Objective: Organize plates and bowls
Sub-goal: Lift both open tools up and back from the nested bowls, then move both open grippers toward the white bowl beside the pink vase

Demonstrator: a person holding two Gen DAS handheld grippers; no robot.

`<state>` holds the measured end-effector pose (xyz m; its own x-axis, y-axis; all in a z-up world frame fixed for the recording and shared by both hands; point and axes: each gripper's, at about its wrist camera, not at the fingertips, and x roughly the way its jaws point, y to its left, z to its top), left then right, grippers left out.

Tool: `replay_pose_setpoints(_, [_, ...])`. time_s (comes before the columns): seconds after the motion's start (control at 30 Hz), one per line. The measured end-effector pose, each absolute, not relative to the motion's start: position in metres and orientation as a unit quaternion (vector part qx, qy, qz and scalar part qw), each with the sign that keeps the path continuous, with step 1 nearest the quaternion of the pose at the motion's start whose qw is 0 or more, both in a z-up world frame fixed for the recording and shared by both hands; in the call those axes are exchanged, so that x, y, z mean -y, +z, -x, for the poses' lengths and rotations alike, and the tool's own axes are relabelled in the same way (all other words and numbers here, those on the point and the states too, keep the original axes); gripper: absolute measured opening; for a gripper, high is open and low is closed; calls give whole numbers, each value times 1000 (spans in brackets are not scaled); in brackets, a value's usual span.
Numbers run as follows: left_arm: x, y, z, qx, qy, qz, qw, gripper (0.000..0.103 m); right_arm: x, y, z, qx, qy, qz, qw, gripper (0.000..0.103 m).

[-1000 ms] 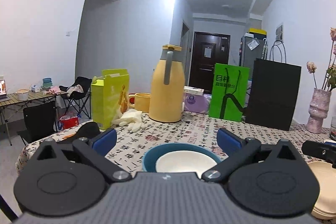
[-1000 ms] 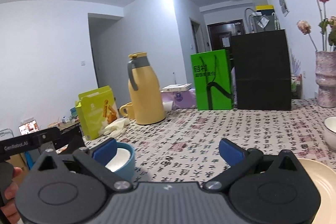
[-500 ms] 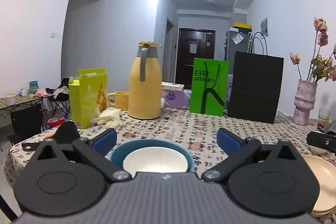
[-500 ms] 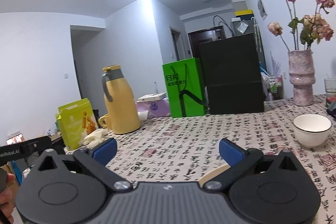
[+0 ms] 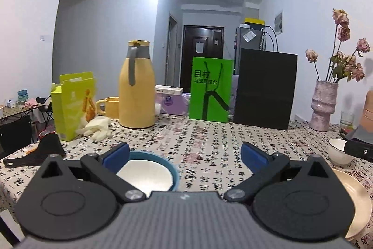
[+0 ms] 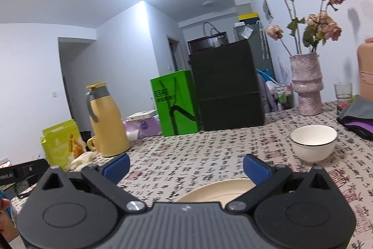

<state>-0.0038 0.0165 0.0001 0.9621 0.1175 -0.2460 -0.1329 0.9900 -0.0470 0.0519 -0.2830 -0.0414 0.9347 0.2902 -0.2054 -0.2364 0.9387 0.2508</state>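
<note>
A blue bowl with a white bowl nested in it (image 5: 149, 176) sits on the patterned tablecloth just ahead of my left gripper (image 5: 184, 153), under its left finger; that gripper is open and holds nothing. A stack of cream plates (image 5: 356, 197) lies at the left wrist view's right edge. My right gripper (image 6: 185, 163) is open above the near rim of the same cream plates (image 6: 221, 189). A white bowl with a dark rim (image 6: 313, 142) stands alone to the right, also seen as the white bowl (image 5: 338, 151).
At the back of the table stand a yellow thermos jug (image 5: 137, 85), a yellow mug (image 5: 109, 107), a green snack box (image 5: 73, 104), a green bag (image 5: 211, 89), a black bag (image 5: 264, 88) and a pink vase (image 6: 306, 83). A glass (image 6: 342, 91) and dark cloth (image 6: 356, 116) lie right.
Both cameras have swung to the right. The nested bowls have slid from centre to the left in the left view. The white bowl has come nearer the middle in the right view.
</note>
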Motion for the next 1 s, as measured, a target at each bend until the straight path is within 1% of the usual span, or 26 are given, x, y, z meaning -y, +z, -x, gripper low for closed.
replay_pose_setpoints(1.0, [73,-4,-73,-154,-2,13,988,103,376,-46,-90,-128,75,-112,982,103])
